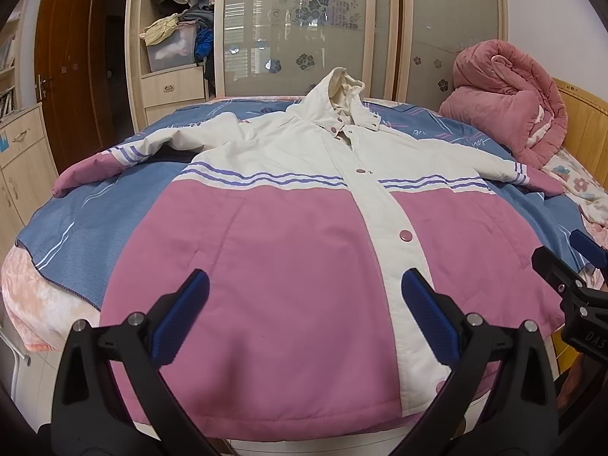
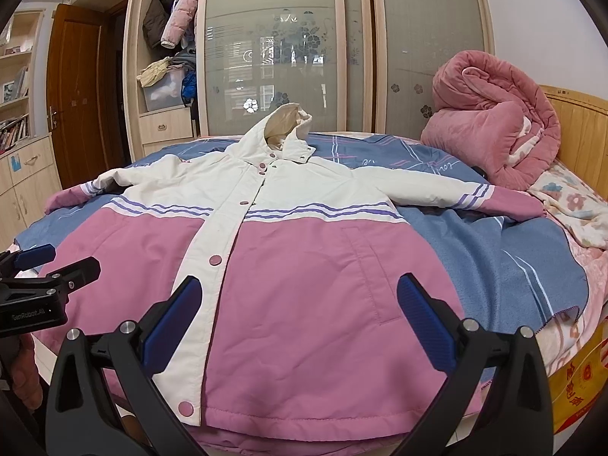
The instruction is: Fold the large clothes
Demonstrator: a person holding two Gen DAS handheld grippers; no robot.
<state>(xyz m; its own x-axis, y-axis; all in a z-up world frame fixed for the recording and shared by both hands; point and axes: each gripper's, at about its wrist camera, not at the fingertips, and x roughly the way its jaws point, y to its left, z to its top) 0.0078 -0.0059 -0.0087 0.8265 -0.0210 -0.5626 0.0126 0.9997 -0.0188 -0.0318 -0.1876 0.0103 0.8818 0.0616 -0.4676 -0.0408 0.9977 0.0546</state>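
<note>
Pink-and-white jacket (image 1: 288, 205) flat on bed (image 1: 76, 228), both grippers (image 1: 304, 315) (image 2: 300, 315) wide open, empty.

both wrist views face the jacket (image 1: 288, 250) (near, hem-side).

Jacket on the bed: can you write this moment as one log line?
pink and cream hooded jacket: spread flat, unfolded | left gripper: open, above hem | right gripper: open, above hem
</note>
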